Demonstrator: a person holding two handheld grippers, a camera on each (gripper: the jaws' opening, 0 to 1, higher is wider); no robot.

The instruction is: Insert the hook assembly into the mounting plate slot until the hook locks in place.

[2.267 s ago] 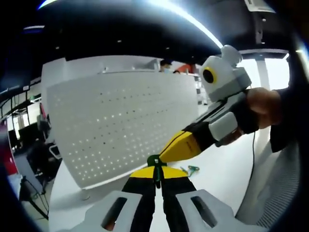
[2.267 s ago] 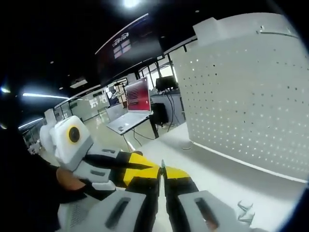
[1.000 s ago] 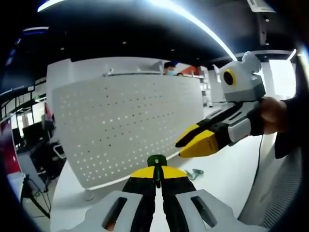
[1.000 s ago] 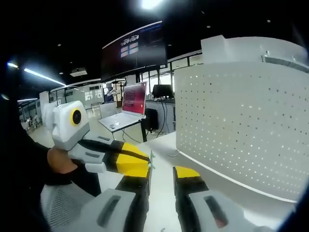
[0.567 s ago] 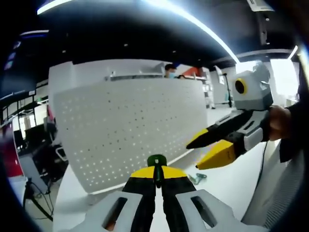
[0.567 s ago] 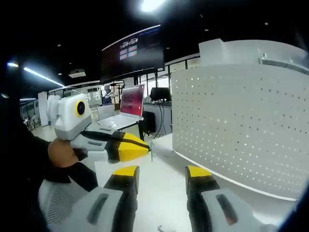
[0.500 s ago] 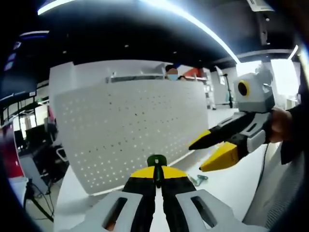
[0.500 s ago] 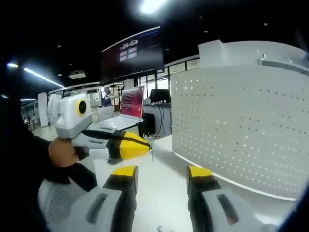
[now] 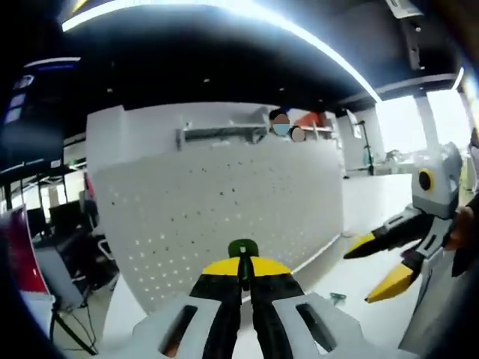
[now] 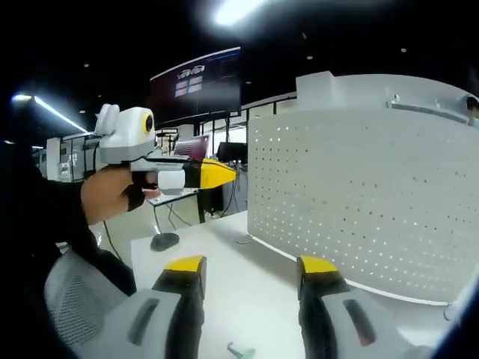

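**Pegboard upright on the table, both tongs before it**

In the left gripper view the pegboard (image 9: 224,209) stands upright on the table (image 9: 352,280), straight ahead of the left tongs (image 9: 242,263), which pinch a hook (image 9: 242,250) at their tips. The right tongs (image 9: 378,265) hang off to the right, and a small part (image 9: 337,298) lies on the table between them (too small to identify). In the right gripper view the pegboard sits right of the left tongs.
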